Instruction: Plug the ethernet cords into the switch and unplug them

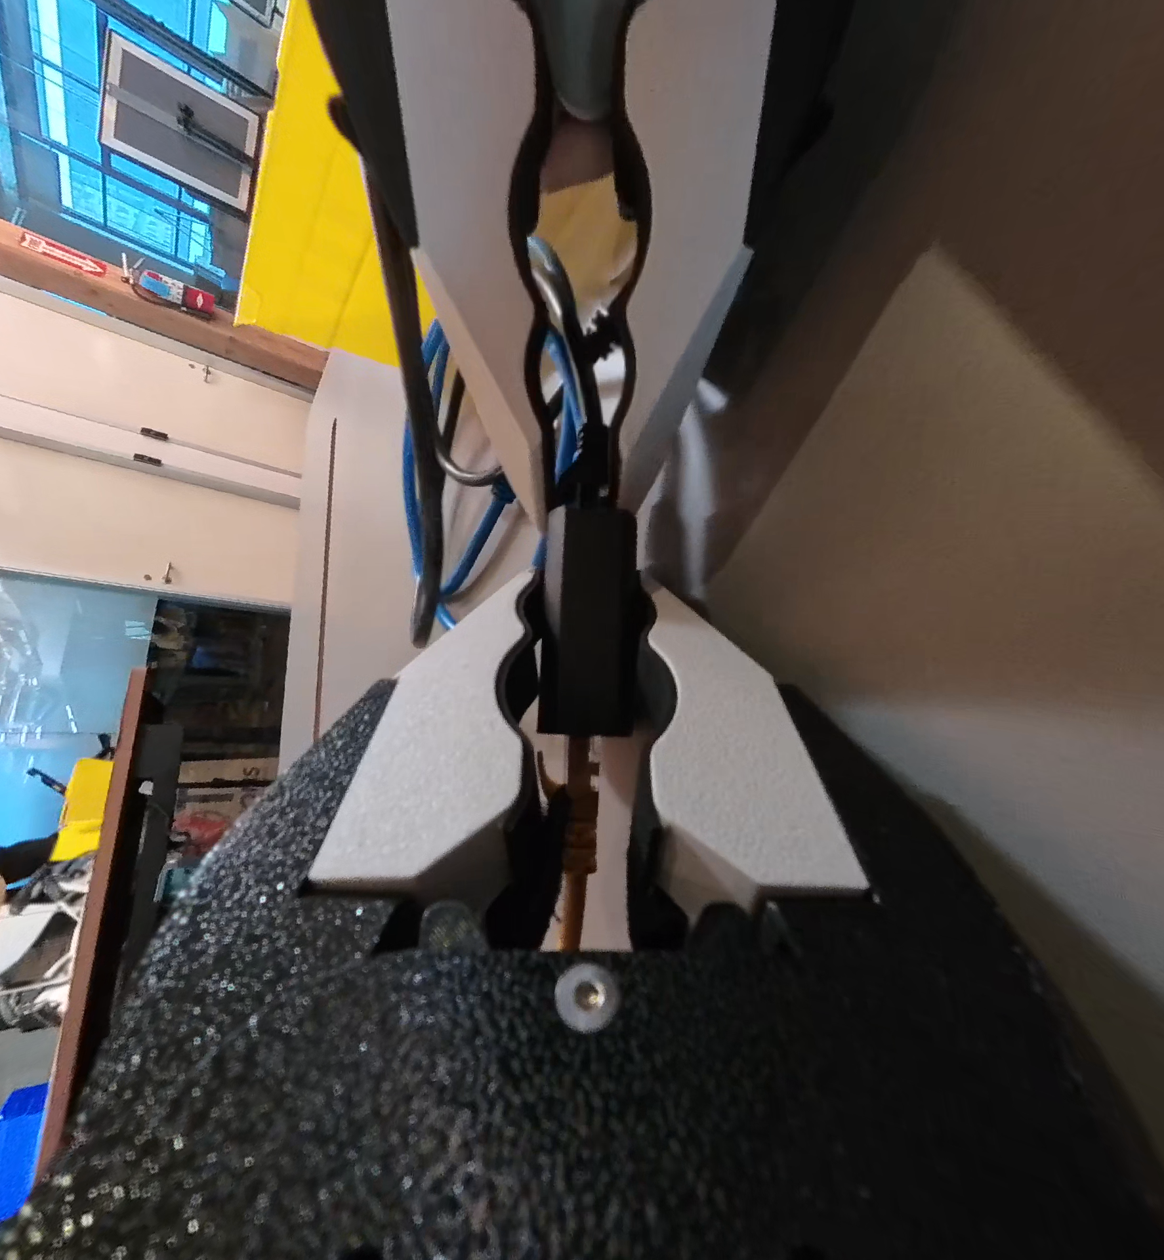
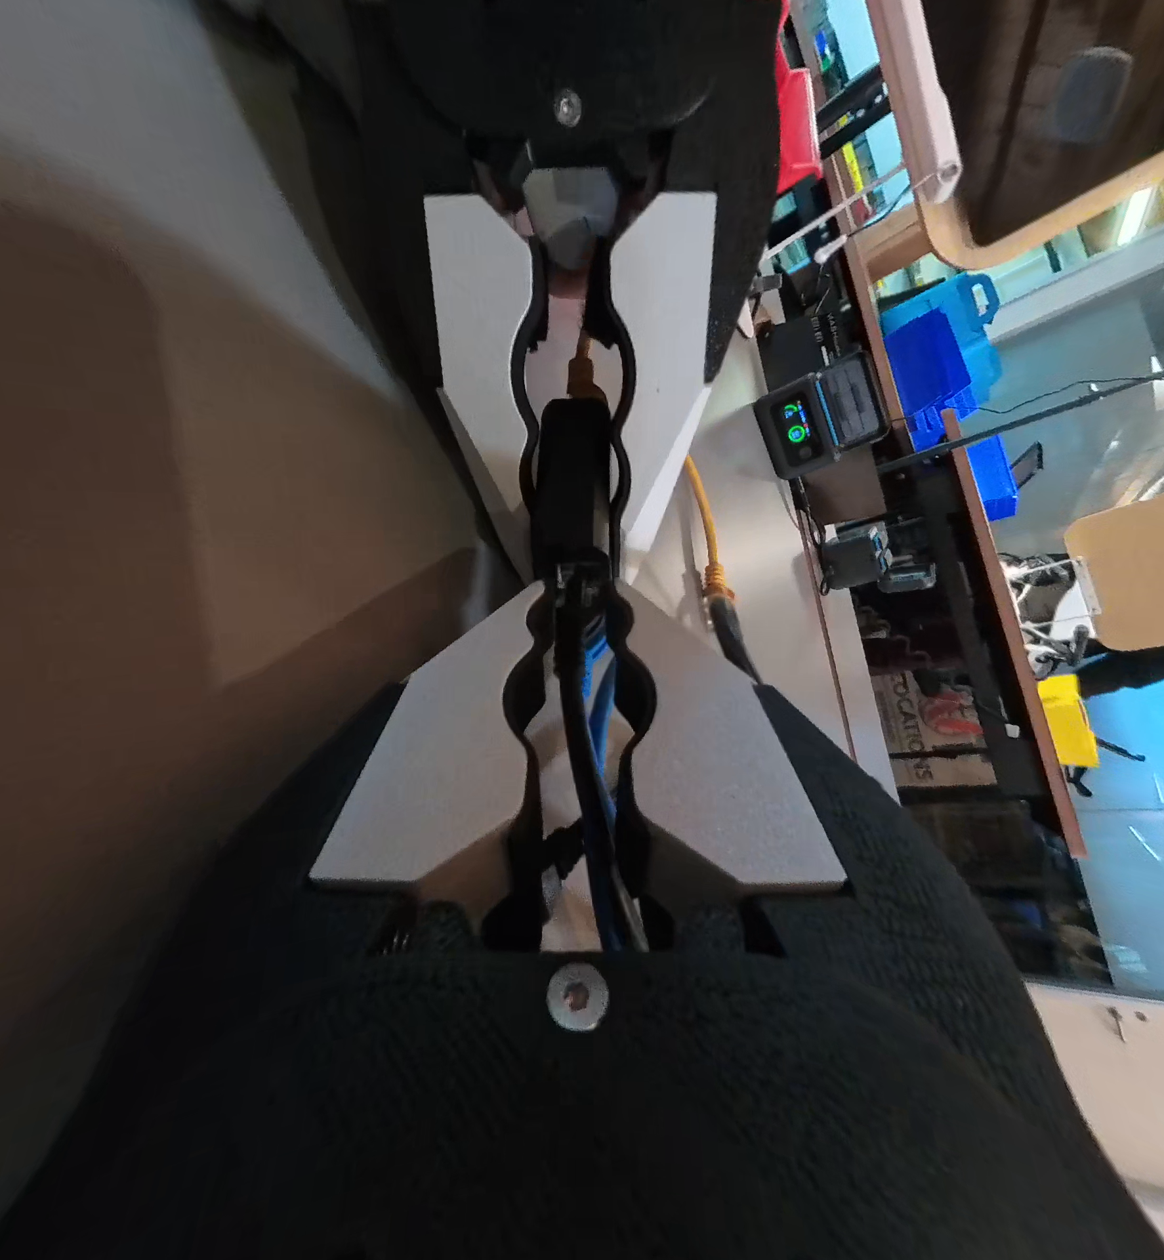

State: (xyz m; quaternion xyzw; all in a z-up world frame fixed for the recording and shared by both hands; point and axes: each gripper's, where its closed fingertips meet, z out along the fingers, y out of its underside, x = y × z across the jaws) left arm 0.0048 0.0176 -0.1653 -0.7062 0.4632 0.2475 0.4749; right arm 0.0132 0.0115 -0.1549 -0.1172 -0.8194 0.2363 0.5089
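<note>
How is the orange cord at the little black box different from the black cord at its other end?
Colour: one cord is orange, the other black. The orange cord runs back through the left gripper, the black cord through the right gripper. The orange cord meets one end of the black box, the black cord the opposite end. Both lie in line with the box.

two grippers, the left gripper (image 1: 589, 593) and the right gripper (image 2: 576, 586), nose to nose. one small black block (image 1: 589, 613) between them. three cords counted: one black cord (image 2: 576, 716), one blue cord (image 1: 429, 463) in loops, one orange cord (image 2: 705, 518). one white counter (image 2: 736, 423). two blue bins (image 2: 934, 361), one yellow box (image 2: 1067, 716).
</note>
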